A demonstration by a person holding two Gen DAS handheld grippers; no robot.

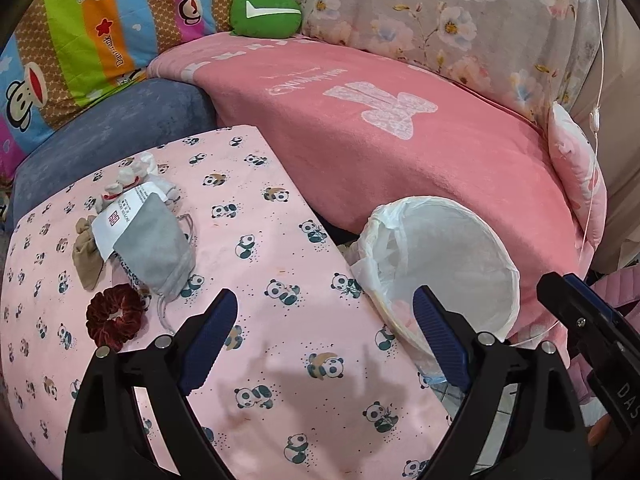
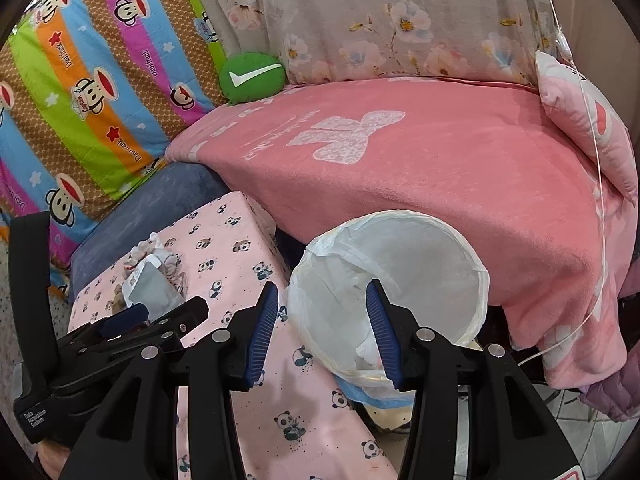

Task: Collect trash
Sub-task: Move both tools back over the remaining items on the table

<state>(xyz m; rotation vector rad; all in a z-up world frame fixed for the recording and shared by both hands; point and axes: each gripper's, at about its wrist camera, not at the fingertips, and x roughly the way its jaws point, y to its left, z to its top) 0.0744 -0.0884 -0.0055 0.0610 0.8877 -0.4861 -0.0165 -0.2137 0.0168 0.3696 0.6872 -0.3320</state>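
A white bin lined with a plastic bag (image 1: 448, 264) stands beside the panda-print table (image 1: 280, 240), against the pink bed. It also shows in the right wrist view (image 2: 400, 264), with crumpled white trash inside (image 2: 368, 350). On the table's left lie crumpled tissues (image 1: 138, 174), a grey pouch with a white label (image 1: 154, 240), a beige sock (image 1: 86, 258) and a dark red scrunchie (image 1: 114, 316). My left gripper (image 1: 324, 336) is open and empty above the table. My right gripper (image 2: 324, 328) is open and empty over the bin's near rim.
A pink blanket (image 1: 400, 152) covers the bed behind the bin. A blue cushion (image 1: 112, 132), a striped monkey-print quilt (image 1: 80, 40) and a green round cushion (image 1: 266, 12) lie at the back left. The right gripper's body (image 1: 592, 340) shows at the left view's right edge.
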